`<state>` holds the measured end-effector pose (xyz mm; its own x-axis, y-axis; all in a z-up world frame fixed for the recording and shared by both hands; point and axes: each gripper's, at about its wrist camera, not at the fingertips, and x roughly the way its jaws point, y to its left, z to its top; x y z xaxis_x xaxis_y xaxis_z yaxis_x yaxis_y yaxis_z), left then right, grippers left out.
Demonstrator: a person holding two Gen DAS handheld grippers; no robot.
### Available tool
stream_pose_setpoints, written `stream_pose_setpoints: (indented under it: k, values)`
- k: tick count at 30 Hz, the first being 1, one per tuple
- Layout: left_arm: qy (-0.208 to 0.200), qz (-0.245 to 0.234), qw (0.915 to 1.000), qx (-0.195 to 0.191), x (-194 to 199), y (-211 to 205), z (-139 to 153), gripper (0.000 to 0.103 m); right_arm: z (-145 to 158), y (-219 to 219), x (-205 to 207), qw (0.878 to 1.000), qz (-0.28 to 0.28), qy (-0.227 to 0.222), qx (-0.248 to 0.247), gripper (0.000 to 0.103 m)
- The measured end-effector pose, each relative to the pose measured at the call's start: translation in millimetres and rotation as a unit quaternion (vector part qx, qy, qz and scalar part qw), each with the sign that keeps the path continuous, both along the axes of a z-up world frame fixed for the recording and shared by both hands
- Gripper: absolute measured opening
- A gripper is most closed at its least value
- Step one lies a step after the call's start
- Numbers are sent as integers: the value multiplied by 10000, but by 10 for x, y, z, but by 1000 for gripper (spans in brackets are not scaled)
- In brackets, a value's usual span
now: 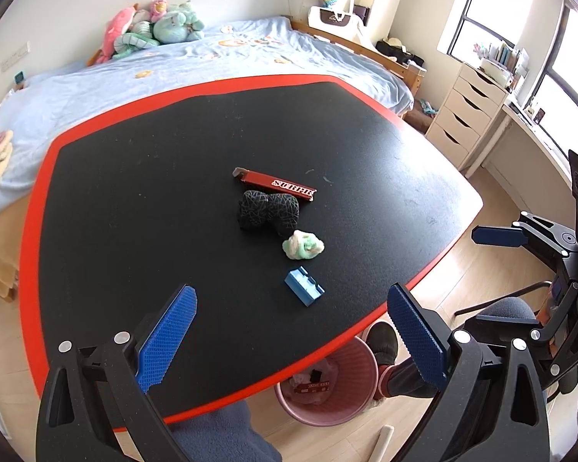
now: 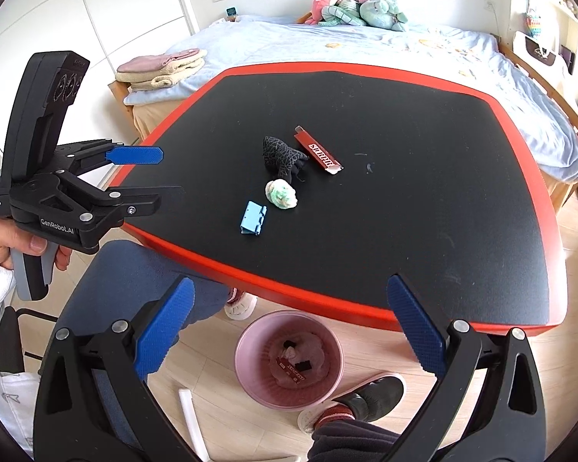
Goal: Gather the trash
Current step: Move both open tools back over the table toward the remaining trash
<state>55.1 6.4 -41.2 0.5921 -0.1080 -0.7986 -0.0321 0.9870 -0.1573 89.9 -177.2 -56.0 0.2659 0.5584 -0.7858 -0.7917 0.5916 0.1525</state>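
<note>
On the black table (image 1: pixel 135 192) w/ the red edge we saw four bits of trash: a red box (image 1: pixel 275 185), a black wad (image 1: pixel 269 210), a green-white wad (image 1: pixel 303 245) & a blue box (image 1: pixel 304 286), close together. We held our left gripper (image 1: pixel 293 331) & right gripper (image 2: pixel 291 325) spread wide, empty. Under the near edge sat a pink bin (image 2: pixel 250 342).

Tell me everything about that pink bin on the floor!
The round pink plastic bin stands upright on the pale wooden floor, just past the near red edge of the black table and partly tucked under it in the left view. Its wall looks ribbed. It already holds rubbish: a red wrapper with white letters, small black bits and crumpled pale paper. A dark slipper sits close beside it.
</note>
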Motion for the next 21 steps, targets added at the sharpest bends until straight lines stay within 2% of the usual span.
stream_pose_setpoints:
  k: [9,18,21]
  values:
    - [139,-53,9999,36,388,113,-120,95,-33,240,487,9995,114,-227,-198,98]
    - [334,-101,9994,1,662,198,-363,95,-285,515,953,9980,406,-318,-370,98]
    - [359,-139,9993,-4,738,205,-430,95,-402,625,1041,9969,596,-305,-402,93]
